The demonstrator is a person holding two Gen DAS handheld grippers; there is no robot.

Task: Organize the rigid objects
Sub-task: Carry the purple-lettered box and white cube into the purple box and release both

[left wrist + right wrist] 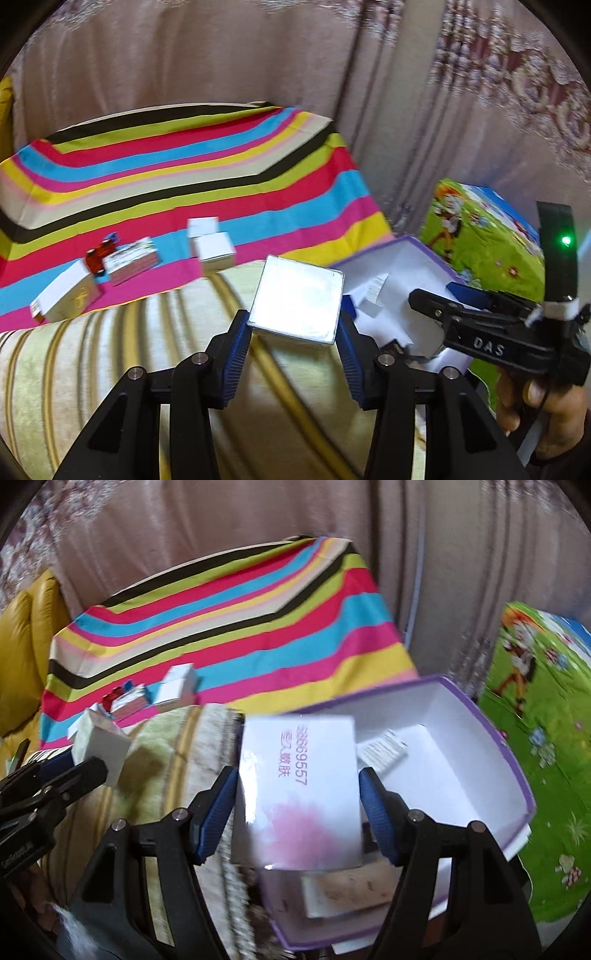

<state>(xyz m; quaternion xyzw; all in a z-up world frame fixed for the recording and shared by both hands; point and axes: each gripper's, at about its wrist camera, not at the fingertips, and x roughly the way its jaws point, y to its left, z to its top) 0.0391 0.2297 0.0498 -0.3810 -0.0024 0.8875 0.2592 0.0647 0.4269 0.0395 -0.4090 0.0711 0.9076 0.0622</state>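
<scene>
left gripper (293,332) clamps a silver box (295,302); right gripper (297,801) clamps a white carton (299,794) over the near purple-rimmed box (517,775)

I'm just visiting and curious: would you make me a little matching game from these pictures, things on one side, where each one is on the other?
Things:
1. silver box
2. white box with pink print
3. red toy car
4. purple-edged box

Places:
A. on the striped cloth
B. between the left gripper's jaws
C. beside the green cartoon mat
D. between the right gripper's jaws

Pairs: 1-B, 2-D, 3-A, 4-C
</scene>
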